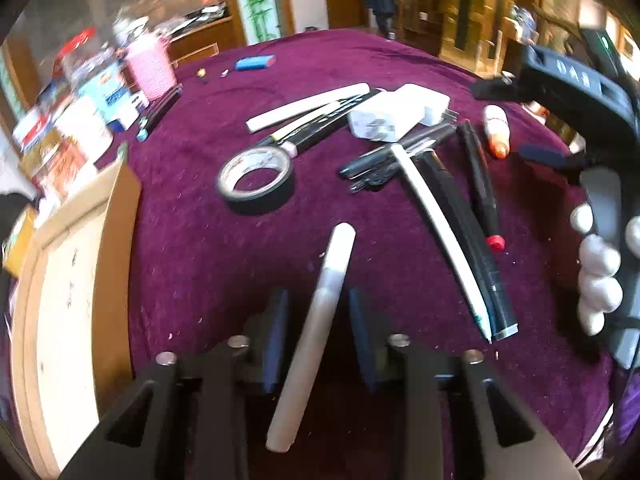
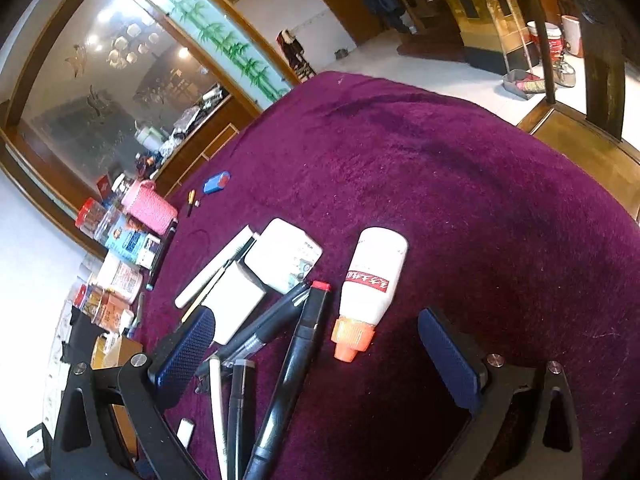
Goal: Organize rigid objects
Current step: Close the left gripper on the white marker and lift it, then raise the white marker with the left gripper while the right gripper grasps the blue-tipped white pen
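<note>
A deep purple velvet tablecloth (image 1: 224,280) covers the round table in both views. Only the left wrist view shows the open tan cardboard box (image 1: 76,292) at the table's left edge, the black roll of tape (image 1: 256,180) lying flat near the middle, and the right gripper's black body with a white-gloved hand (image 1: 600,276) on it at the far right. A pink woven cup (image 1: 150,68) stands among blurred packets at the far left edge; a small blue rectangular case (image 1: 254,63) lies beyond it, well apart from the pile.

The left gripper (image 1: 318,328) has its dark blue pads drawn in on either side of a long pearl-white capped pen (image 1: 320,312), which runs forward between them and sticks out past the tips; whether the pads press it I cannot tell.

The right gripper (image 2: 316,352) hangs with its jaws wide apart, empty, over the clutter. Its view shows more plainly the white squeeze bottle with a red label and orange cap (image 2: 368,288) lying between the fingers, a black marker with a red end (image 2: 296,360) just beside it, and two white plastic charger blocks (image 2: 280,256) touching each other behind the pens.
</note>
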A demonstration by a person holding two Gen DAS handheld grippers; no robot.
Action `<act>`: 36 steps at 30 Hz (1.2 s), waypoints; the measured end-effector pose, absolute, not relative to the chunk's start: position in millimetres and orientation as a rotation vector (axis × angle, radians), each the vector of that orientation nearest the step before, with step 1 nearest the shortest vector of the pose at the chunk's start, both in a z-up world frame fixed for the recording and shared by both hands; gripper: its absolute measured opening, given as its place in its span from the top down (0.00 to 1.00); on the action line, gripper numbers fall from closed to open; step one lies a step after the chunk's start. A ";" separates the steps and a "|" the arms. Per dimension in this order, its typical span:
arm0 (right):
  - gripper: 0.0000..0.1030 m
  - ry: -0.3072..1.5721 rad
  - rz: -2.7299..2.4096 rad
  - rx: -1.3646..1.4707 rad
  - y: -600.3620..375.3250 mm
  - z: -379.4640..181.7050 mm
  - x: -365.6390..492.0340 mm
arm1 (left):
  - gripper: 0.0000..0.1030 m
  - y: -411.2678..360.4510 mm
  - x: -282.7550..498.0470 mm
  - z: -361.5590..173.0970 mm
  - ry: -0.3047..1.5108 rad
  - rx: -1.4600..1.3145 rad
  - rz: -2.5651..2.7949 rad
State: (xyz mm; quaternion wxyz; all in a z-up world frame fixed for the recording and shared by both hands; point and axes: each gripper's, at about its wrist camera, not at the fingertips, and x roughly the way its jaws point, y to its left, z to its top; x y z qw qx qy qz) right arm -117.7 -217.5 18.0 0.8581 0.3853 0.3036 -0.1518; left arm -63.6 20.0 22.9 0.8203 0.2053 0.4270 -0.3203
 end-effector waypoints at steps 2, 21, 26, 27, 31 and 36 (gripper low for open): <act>0.13 0.638 -0.277 0.740 -206.5 31.3 -118.8 | 0.89 26.0 -62.5 23.4 0.914 0.388 -0.702; 0.52 0.914 -0.069 0.206 -70.3 30.0 -68.1 | 0.88 133.1 -81.1 77.2 0.799 0.079 -0.700; 0.52 0.910 -0.096 0.220 -78.9 33.6 -68.5 | 0.88 143.8 -75.3 78.4 0.788 0.057 -0.682; 0.52 0.893 -0.079 0.252 -82.1 36.1 -71.9 | 0.88 145.5 -74.3 77.8 0.790 0.051 -0.683; 0.52 0.872 -0.060 0.339 -93.8 39.9 -77.3 | 0.88 151.6 -71.4 75.5 0.800 0.032 -0.684; 0.51 0.934 0.023 0.405 -94.0 27.4 -67.9 | 0.88 152.5 -68.5 71.6 0.811 0.016 -0.686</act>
